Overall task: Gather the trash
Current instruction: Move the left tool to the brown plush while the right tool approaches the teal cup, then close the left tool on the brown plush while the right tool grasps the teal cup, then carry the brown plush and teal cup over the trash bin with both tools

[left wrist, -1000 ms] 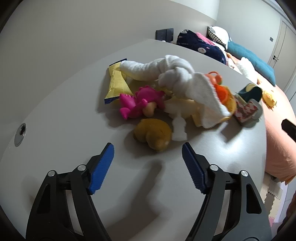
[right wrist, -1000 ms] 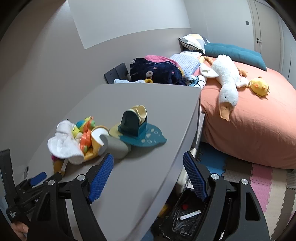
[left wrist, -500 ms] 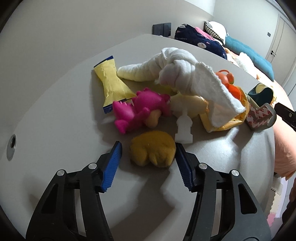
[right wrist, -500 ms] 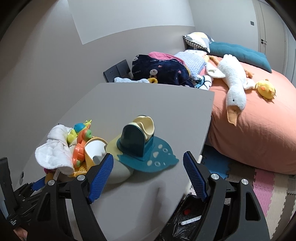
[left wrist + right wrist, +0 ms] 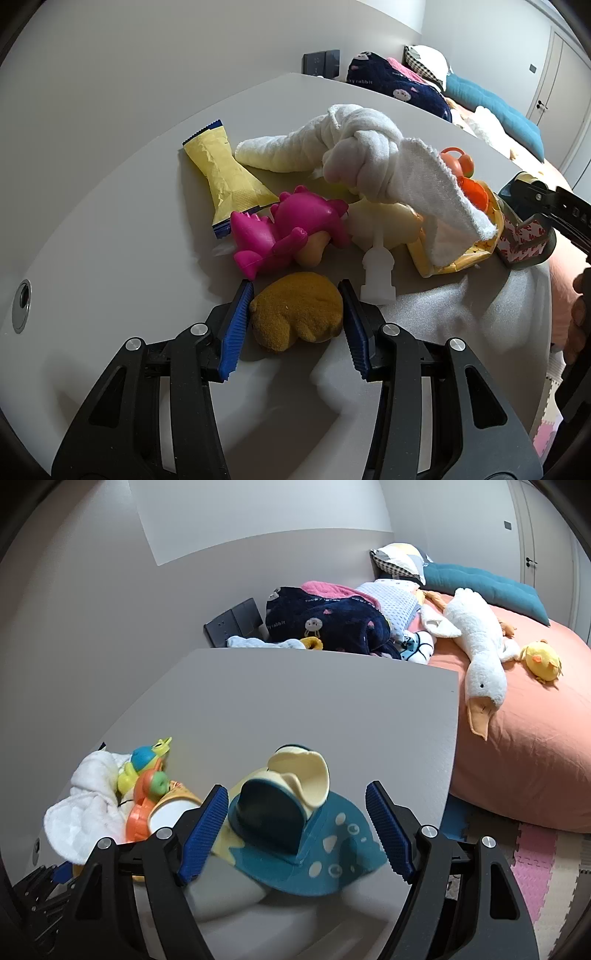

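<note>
**Desk:** Bedroom, a grey table (image 5: pixel 110 229) beside a bed with a salmon-coloured cover (image 5: pixel 524 716). What is the left gripper (image 5: pixel 295 321) doing?

**Photographer:** Its jaws are closing around a brownish-yellow sponge-like lump (image 5: pixel 297 315) at the near edge of the clutter, just in front of a pink toy dinosaur (image 5: pixel 288 229). The blue pads sit at both flanks; whether they press yet I cannot tell.

**Desk:** How will it handle?

**Photographer:** Probably light, soft and squashy. Taking it across the middle, as now, looks right; a firm squeeze should not harm it, though it may deform.

**Desk:** Other trash?

**Photographer:** A crumpled yellow wrapper (image 5: pixel 225 177) lies behind the dinosaur, beside a knotted white towel (image 5: pixel 365 155).

**Desk:** And the right gripper (image 5: pixel 295 830)?

**Photographer:** Spread wide, holding nothing, poised over a teal bath toy (image 5: pixel 295 830).
</note>
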The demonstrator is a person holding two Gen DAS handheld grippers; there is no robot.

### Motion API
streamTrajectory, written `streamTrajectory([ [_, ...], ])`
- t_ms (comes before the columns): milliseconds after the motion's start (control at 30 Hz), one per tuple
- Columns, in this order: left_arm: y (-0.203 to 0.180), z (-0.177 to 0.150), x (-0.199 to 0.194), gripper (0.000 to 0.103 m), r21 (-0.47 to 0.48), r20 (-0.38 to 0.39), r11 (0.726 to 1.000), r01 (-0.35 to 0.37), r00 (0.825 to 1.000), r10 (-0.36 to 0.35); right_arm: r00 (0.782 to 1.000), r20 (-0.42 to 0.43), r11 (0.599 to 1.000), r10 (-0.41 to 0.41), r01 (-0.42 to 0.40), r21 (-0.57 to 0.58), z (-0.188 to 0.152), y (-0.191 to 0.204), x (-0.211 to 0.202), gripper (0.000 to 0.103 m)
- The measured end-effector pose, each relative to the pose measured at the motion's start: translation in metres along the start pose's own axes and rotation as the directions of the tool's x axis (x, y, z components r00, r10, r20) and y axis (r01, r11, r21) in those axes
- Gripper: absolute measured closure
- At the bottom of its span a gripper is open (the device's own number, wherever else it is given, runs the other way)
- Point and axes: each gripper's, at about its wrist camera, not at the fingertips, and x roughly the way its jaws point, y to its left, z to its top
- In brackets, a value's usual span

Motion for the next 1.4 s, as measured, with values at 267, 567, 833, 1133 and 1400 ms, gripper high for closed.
streamTrajectory([
  [267,-0.001,-0.002,-0.002,0.057,0.003,0.0,1.0,-0.005,1.0,0.005,0.998,-0.018,0.995,0.054,-0.053,0.08,0.0,-0.008,0.011,0.05],
  [567,0.002,-0.005,-0.011,0.057,-0.03,-0.003,0.999,0.014,1.0,-0.014,0.999,0.027,0.995,0.033,-0.035,0.09,0.001,-0.016,-0.016,0.05],
  [833,-0.003,-0.014,-0.037,0.057,-0.036,0.039,0.999,0.025,0.999,-0.024,0.997,0.071,0.997,0.017,-0.022,0.073,-0.001,-0.019,-0.059,0.05],
  [1133,-0.027,-0.03,-0.071,0.057,-0.011,0.078,0.998,0.069,0.995,-0.068,0.996,0.092,0.998,0.01,-0.016,0.06,-0.023,-0.029,-0.11,0.05],
  [1400,-0.054,-0.042,-0.095,0.057,0.035,0.105,0.994,0.105,0.989,-0.108,0.993,0.116,0.998,-0.011,0.003,0.069,-0.048,-0.043,-0.151,0.05],
])
